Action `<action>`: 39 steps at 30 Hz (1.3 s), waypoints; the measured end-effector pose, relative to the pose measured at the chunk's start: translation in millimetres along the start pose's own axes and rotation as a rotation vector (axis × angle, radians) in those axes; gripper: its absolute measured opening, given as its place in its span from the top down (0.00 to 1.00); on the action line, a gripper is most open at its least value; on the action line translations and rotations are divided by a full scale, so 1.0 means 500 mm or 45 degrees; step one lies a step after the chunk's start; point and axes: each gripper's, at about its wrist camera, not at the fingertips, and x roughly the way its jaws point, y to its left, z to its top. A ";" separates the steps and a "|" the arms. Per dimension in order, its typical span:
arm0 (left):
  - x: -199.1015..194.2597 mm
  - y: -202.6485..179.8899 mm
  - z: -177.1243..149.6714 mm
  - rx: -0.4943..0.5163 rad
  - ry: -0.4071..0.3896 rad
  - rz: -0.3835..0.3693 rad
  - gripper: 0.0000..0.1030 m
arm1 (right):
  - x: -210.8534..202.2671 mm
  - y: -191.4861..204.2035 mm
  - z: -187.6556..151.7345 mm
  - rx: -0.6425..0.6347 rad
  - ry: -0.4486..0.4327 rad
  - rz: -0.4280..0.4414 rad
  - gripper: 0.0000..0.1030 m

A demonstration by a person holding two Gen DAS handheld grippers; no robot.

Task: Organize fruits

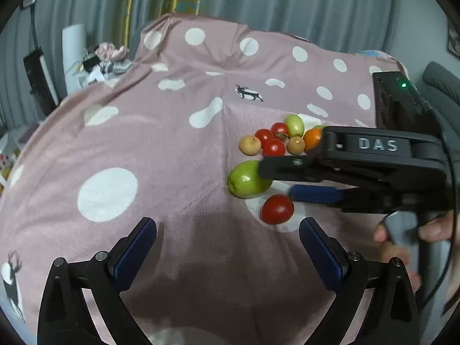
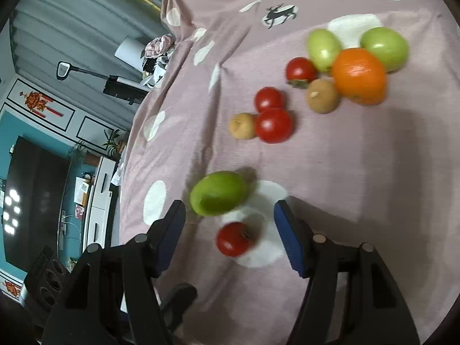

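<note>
Pink fleece, spotted white, covered the bed (image 1: pixel 149 132) on which the fruit lay. Furthest left in the left wrist view, the left gripper (image 1: pixel 227 240) hung over bare blanket with its jaws wide apart and nothing between them, well short of any fruit. To its right lay the large green fruit (image 1: pixel 247 179), smooth, glossy and egg-shaped, resting on its side. Just beside it, on a white patch, sat a lone red tomato (image 1: pixel 276 209), round and shiny, apart from the rest. Behind these two was the main heap (image 1: pixel 283 139): several more tomatoes, two tan fruits, paler green ones and an orange, mostly touching one another. Rightmost, the right gripper (image 1: pixel 283 182) reached in from the side, its jaws parted and empty, with the lone tomato (image 2: pixel 233 239) lying between its blue pads (image 2: pixel 289 238) in its own view and the green fruit (image 2: pixel 219 193) just off its left finger.

Judging from this, the step in hand was taking the lone tomato. Doing it well would mean centring the pads on either side of it, lowering until they flanked its widest part, and closing gently, since the skin looked slick and likely to roll on soft fleece.
</note>
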 end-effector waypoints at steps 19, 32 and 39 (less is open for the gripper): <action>0.015 0.006 0.010 -0.113 0.108 -0.038 0.04 | 0.032 0.028 0.008 -0.076 0.042 -0.044 0.61; 0.014 -0.001 0.012 -0.074 0.104 -0.020 0.04 | 0.035 0.037 -0.004 -0.122 0.068 -0.067 0.58; 0.004 -0.040 0.033 -0.020 0.040 -0.032 0.04 | -0.043 0.021 -0.007 -0.122 0.001 -0.052 0.68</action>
